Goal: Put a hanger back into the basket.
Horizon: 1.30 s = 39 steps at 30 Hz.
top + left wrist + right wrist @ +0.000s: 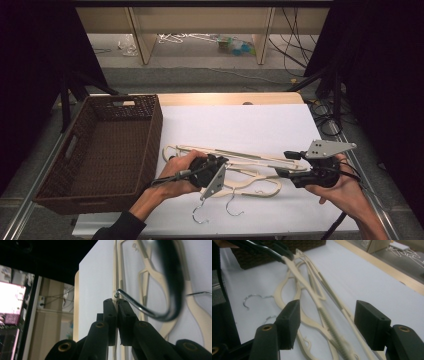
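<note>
Hanger clamped between left gripper jaws; right gripper spread wide above hangers.

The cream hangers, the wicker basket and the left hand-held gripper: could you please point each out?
cream hangers (pixel 250 184): high view, on a curved shoulder arm.
wicker basket (pixel 152 131): high view, on its right wall.
left hand-held gripper (pixel 116 305): left gripper view, between its fingertips, shut on a hanger.
</note>
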Each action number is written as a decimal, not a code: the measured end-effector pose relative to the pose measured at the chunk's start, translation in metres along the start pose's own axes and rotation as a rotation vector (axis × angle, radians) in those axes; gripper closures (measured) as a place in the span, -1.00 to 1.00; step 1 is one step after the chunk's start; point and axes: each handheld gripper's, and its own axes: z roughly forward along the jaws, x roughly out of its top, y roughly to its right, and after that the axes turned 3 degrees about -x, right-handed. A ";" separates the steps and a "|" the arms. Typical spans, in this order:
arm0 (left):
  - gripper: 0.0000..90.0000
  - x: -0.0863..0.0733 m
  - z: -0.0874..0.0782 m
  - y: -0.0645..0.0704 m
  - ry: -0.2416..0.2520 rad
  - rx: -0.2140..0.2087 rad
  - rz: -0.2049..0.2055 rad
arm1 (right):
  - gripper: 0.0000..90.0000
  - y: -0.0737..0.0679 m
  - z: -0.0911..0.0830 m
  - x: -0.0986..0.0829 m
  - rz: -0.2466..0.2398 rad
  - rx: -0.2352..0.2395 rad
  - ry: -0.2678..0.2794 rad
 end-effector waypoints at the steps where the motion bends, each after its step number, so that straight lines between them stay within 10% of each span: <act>1: 0.90 0.000 0.000 0.000 0.000 0.000 0.000 | -0.16 -0.001 -0.001 0.001 -0.003 -0.003 0.009; 6: 0.90 -0.003 -0.007 -0.031 -0.008 0.001 -0.204 | -0.32 -0.010 0.004 0.003 0.011 -0.002 0.031; 11: 0.90 -0.006 -0.016 -0.051 -0.020 -0.003 -0.296 | -0.37 -0.015 0.012 -0.001 0.024 0.005 0.029; 22: 0.90 -0.020 -0.068 -0.089 0.152 -0.060 -0.740 | -0.37 -0.024 0.029 -0.010 0.009 0.049 -0.013; 28: 0.90 -0.031 -0.098 -0.101 0.212 -0.083 -0.881 | -0.37 -0.026 0.032 -0.014 0.014 0.061 -0.020; 39: 0.90 -0.046 -0.180 -0.125 0.256 -0.086 -0.935 | -0.37 -0.031 0.041 -0.023 0.015 0.086 -0.053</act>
